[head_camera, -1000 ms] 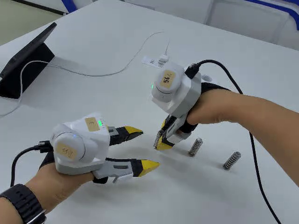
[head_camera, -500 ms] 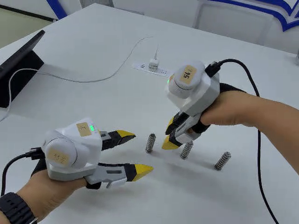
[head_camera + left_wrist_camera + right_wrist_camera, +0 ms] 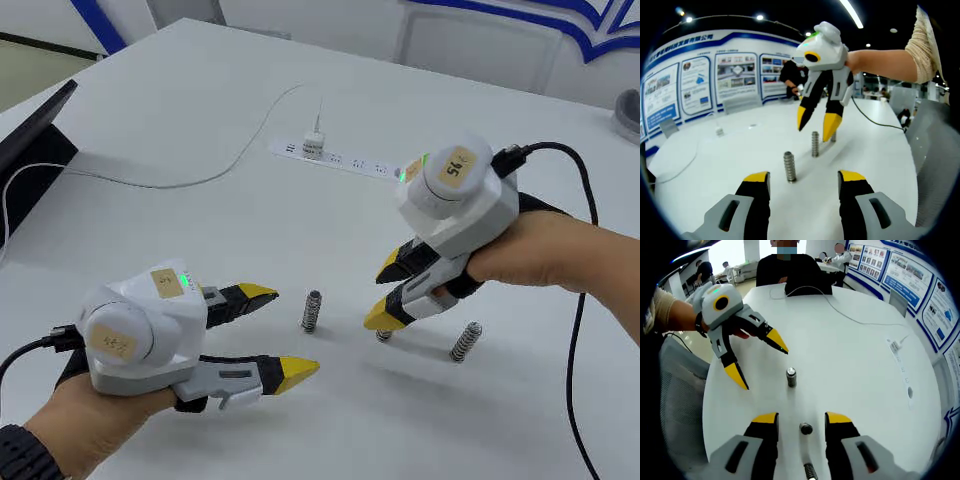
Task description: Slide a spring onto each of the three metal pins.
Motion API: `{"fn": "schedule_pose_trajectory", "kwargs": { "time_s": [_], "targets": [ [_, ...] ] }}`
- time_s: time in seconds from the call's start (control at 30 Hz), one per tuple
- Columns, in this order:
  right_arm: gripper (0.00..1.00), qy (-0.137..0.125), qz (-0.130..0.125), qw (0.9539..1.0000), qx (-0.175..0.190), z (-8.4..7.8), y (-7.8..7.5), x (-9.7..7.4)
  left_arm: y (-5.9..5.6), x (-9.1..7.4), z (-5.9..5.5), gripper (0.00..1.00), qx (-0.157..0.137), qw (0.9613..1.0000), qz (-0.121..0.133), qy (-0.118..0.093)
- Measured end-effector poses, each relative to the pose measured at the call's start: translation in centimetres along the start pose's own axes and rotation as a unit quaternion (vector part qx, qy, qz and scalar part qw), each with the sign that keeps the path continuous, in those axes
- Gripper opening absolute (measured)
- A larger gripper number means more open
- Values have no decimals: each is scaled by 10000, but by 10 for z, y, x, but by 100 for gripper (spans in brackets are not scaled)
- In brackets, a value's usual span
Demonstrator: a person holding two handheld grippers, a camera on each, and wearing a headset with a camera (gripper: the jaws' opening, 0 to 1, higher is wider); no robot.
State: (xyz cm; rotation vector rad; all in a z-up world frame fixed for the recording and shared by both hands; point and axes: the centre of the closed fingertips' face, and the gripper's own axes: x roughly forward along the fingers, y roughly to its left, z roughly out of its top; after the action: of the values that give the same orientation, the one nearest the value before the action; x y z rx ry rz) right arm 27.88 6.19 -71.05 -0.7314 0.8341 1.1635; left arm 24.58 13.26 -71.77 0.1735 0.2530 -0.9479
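Note:
Three grey springs stand upright on the white table (image 3: 200, 130). In the head view the left spring (image 3: 311, 311) stands free, the middle spring (image 3: 384, 335) peeks out under my right gripper (image 3: 385, 292), and the right spring (image 3: 465, 341) stands beyond it. My right gripper is open and hovers over the middle spring (image 3: 806, 429), which lies between its jaws without touching them. My left gripper (image 3: 278, 332) is open and empty, low on the table. It points at the left spring (image 3: 789, 167) from a short gap away.
A white power strip (image 3: 330, 155) with a plug and cable lies at the back of the table. A dark screen (image 3: 30, 140) stands at the far left edge. A seated person (image 3: 790, 270) is at the table's far side.
My right gripper has let go of the left spring, which now stands alone, and has moved right and up over the middle spring. The left gripper has barely moved.

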Motion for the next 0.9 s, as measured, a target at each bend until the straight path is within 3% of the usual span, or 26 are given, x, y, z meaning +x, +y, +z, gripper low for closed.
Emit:
{"fn": "schedule_pose_trajectory", "kwargs": {
  "time_s": [0.37, 0.9],
  "targets": [
    [47, -475, -324, 9975, 404, -22, -8, -23, 1, 2, 1, 57, -1, 10000, -11, 22],
    [53, -1078, -793, 9860, 999, -65, -2, -55, 2, 4, 3, 59, 10, 10000, -45, 74]
  ]
}}
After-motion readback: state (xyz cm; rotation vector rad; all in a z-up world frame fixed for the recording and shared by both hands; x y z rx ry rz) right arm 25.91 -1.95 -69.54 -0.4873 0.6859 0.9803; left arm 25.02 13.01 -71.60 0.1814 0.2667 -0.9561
